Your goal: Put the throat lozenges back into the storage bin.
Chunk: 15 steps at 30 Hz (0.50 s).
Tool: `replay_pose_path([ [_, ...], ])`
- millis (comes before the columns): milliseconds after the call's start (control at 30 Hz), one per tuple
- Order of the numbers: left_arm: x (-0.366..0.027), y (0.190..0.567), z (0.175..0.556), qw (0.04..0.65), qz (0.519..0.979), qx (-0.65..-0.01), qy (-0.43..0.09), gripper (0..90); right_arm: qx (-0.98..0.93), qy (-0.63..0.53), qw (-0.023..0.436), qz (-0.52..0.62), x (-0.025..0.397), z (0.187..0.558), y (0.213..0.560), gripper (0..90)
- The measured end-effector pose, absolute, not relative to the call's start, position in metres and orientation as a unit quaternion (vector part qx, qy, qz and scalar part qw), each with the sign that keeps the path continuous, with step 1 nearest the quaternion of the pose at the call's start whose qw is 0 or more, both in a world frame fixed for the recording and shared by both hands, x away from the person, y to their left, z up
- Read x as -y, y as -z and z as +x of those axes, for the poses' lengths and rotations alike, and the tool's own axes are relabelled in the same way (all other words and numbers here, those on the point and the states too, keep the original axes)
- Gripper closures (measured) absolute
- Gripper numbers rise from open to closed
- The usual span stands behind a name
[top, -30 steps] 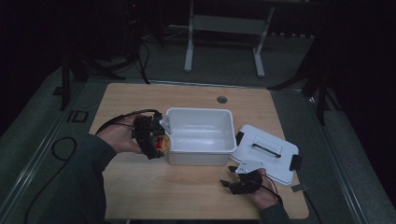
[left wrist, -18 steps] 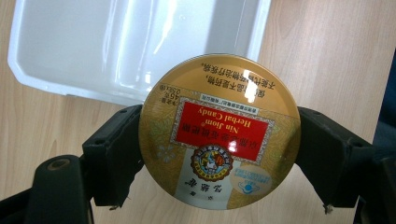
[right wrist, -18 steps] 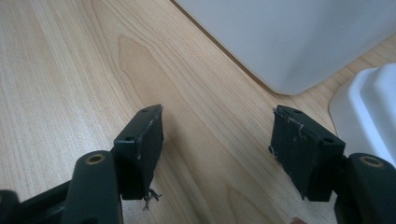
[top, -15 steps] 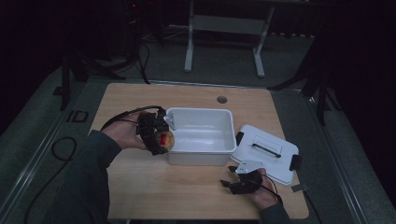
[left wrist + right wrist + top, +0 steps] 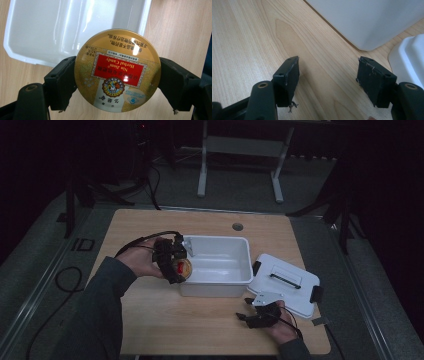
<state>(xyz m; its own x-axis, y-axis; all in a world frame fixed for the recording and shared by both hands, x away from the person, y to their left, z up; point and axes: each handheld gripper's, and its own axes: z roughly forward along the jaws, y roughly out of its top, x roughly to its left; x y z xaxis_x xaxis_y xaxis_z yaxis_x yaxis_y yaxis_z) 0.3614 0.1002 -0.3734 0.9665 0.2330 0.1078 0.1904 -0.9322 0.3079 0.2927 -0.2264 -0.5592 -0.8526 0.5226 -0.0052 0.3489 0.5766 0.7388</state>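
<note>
Left hand-held gripper (image 5: 117, 82) pinching rigid, smooth, light tin (image 5: 117, 71) across its rim, over the bin (image 5: 62, 27); right hand-held gripper (image 5: 328, 80) spread

- Dim recording lab or studio, not a home.
- Lone pale wooden counter (image 5: 165, 320) with cable hole (image 5: 238, 226), set on grey floor (image 5: 40, 265).
- Black cables (image 5: 65, 280) trailing across floor.
- Metal stand legs (image 5: 202, 170) and dark tripod-like supports (image 5: 75, 200) ringing the counter.

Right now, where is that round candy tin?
The candy tin sits clamped in the left gripper, at the left rim of the white tub.
</note>
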Motion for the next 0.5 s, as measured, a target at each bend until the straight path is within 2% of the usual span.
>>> replay_pose_path([
  [500,-0.0915,0.3756,0.3698,0.152,0.979,-0.125,-0.061,20.7,-0.881,-0.388,0.112,0.247,0.2264,0.2926,0.5592,33.7],
])
